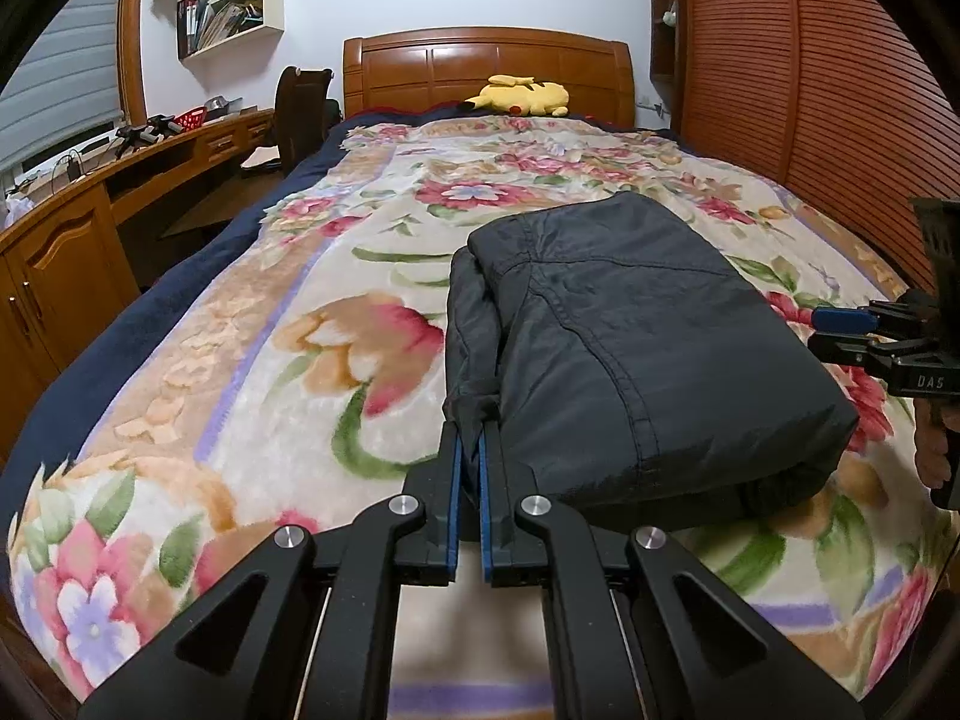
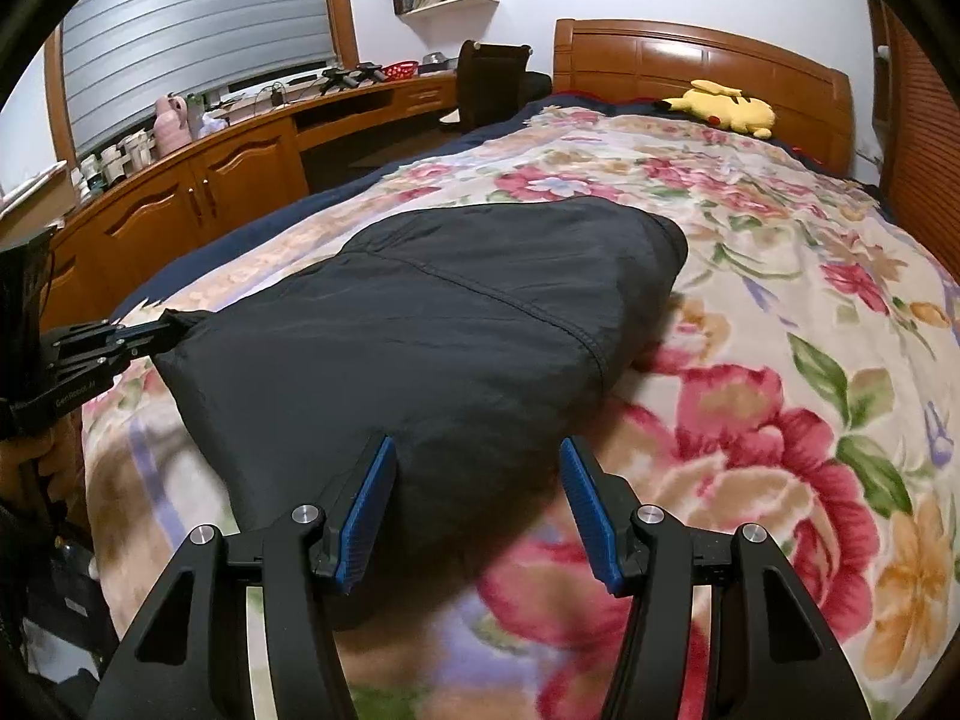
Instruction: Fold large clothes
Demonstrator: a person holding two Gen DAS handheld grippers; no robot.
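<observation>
A dark folded garment (image 1: 630, 324) lies as a thick rectangle on the floral blanket (image 1: 288, 312). My left gripper (image 1: 471, 429) is shut on a bunched corner at the garment's near left edge; the right wrist view shows the same gripper (image 2: 162, 327) pinching that corner from the left. My right gripper (image 2: 478, 444) stands open at the near edge of the garment (image 2: 432, 324). The dark cloth lies between its blue pads (image 2: 369, 504), which do not squeeze it. In the left wrist view, the right gripper (image 1: 831, 336) hovers beside the garment's right side.
A yellow plush toy (image 1: 522, 96) rests by the wooden headboard (image 1: 486, 69). Left of the bed runs a wooden desk with cabinets (image 2: 198, 192) and a dark chair (image 2: 492, 84). A slatted wooden wardrobe (image 1: 810, 90) stands to the right. A hand (image 2: 36, 462) holds the left gripper.
</observation>
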